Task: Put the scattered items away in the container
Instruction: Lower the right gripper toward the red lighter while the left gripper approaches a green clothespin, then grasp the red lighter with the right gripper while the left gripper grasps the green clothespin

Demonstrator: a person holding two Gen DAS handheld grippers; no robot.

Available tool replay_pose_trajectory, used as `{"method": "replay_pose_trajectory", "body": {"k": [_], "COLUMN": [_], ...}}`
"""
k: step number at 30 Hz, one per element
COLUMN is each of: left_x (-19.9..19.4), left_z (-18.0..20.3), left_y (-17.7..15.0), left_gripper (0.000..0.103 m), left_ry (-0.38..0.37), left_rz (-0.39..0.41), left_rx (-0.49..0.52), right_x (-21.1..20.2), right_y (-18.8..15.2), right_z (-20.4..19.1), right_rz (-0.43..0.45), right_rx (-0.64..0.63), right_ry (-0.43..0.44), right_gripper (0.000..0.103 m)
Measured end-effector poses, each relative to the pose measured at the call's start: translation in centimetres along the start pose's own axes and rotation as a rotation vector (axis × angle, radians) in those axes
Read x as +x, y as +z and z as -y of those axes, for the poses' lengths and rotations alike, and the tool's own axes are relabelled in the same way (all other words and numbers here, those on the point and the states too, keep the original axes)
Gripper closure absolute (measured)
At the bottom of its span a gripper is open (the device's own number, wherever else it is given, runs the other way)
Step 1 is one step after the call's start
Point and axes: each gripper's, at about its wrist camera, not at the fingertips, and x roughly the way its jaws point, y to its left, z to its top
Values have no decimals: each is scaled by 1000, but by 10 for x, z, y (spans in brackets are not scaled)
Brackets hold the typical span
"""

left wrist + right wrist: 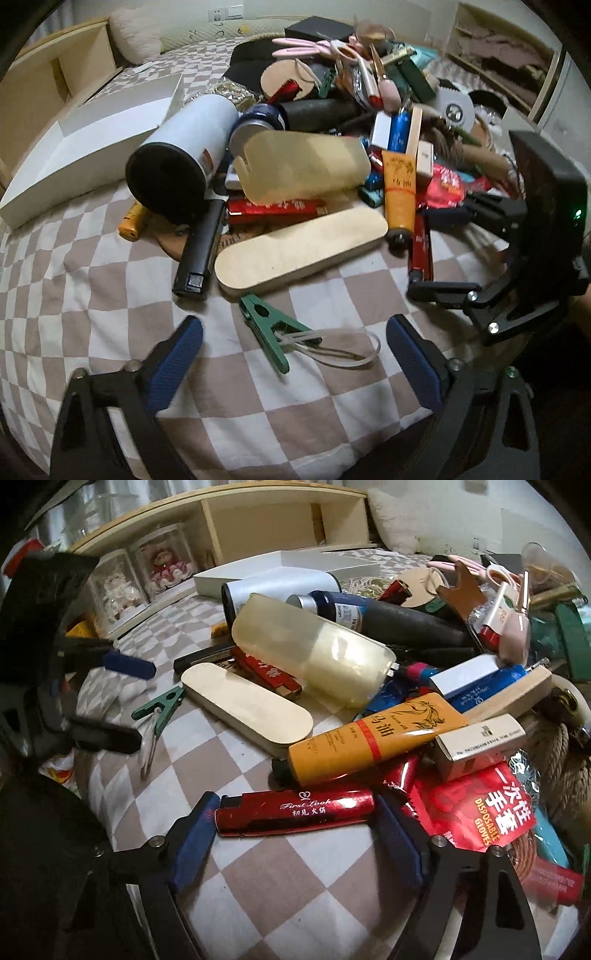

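A pile of small items lies on a checkered bedspread. A white open box (92, 140) stands at the left of the pile; it also shows in the right wrist view (280, 568). My left gripper (295, 354) is open, its blue pads on either side of a green clip (266, 328) with a clear loop. My right gripper (295, 830) is open around a red lighter (295, 810); its pads stand at the lighter's two ends. The right gripper also shows in the left wrist view (439, 254) at the red lighter (421, 247). The green clip appears in the right wrist view (162, 709).
The pile holds a white cylinder (184, 151), a cream case (299, 247), a translucent case (303, 166), an orange tube (373, 738), a black stick (201, 251) and a red glove packet (480, 812). A wooden headboard shelf (258, 520) lies behind.
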Motion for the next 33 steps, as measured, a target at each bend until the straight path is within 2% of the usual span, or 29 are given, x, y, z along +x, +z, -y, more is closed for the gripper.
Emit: {"method": "replay_pose_trajectory", "body": {"k": [7,10,18,20,21,22,24,25,33], "left_x": [-10,-14,0,5,8,10,10,10,6], "left_z": [-10,-14,0,4,4,5,3,2,-5], "left_y": [3,6,-6,-8,-9,-9,-9,-9,-13], "left_gripper": [16,17,20,26,36,39,41,46,47], "left_ry": [1,43,47,55,57,61,65,67,87], "left_rz": [26,41,-32,-47,-56,-61,-52,-47,-32], "left_rx": [-37,-37,28,36,36,34,21,14,-32], "right_x": [3,3,3,4,4,4,4,3,1], "right_y": [1,0,-1,0,0,0,0,0,-1], "right_z": [-4,-5,-4,-4,-4,-4,-4,-4,-4], "right_rz": [8,11,14,15,16,16,19,20,34], "right_rx": [-1,-2,-8,-8,-8,-8,-7,-7,9], "right_ry": [-8,-10,-4,-5,-5,-6,-8,-9,-10], "right_gripper": [19,19,19,19,19,19,19,19,19]}}
